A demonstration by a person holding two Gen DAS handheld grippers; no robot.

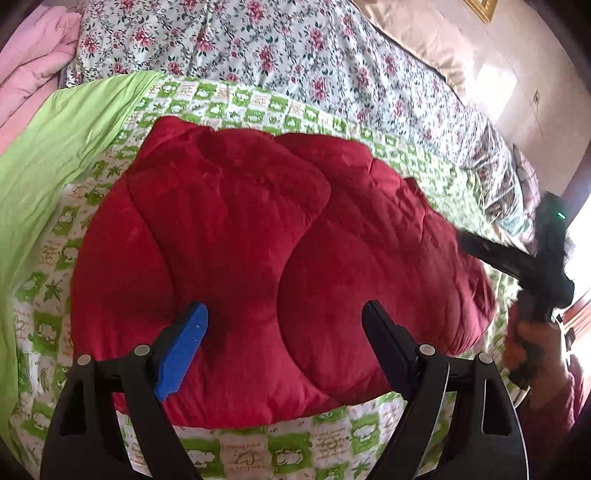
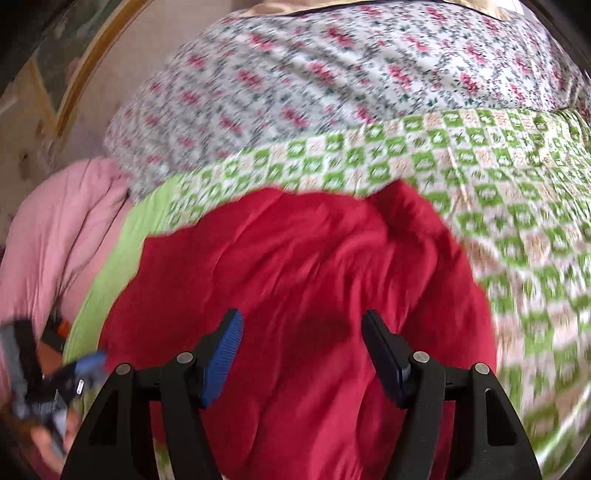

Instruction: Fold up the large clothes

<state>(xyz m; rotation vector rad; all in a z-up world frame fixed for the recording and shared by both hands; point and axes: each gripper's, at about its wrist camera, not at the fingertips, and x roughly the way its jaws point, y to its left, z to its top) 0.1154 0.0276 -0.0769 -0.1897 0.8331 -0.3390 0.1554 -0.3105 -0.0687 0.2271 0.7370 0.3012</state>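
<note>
A thick dark red padded garment (image 1: 258, 258) lies folded in a rounded bundle on a green-and-white checked quilt (image 1: 258, 107). My left gripper (image 1: 284, 314) is open and empty, hovering just above the near part of the bundle. My right gripper (image 2: 301, 325) is open and empty above the same red garment (image 2: 295, 266); that view is motion-blurred. The right gripper also shows at the right edge of the left wrist view (image 1: 532, 258), held in a hand. The left gripper shows blurred at the lower left of the right wrist view (image 2: 74, 373).
The quilt (image 2: 498, 192) lies on a bed with a floral sheet (image 1: 295, 48). A plain green part of the quilt (image 1: 55, 155) and a pink blanket (image 1: 33, 66) lie at the left. A wall and a gold frame (image 1: 480, 9) are behind the bed.
</note>
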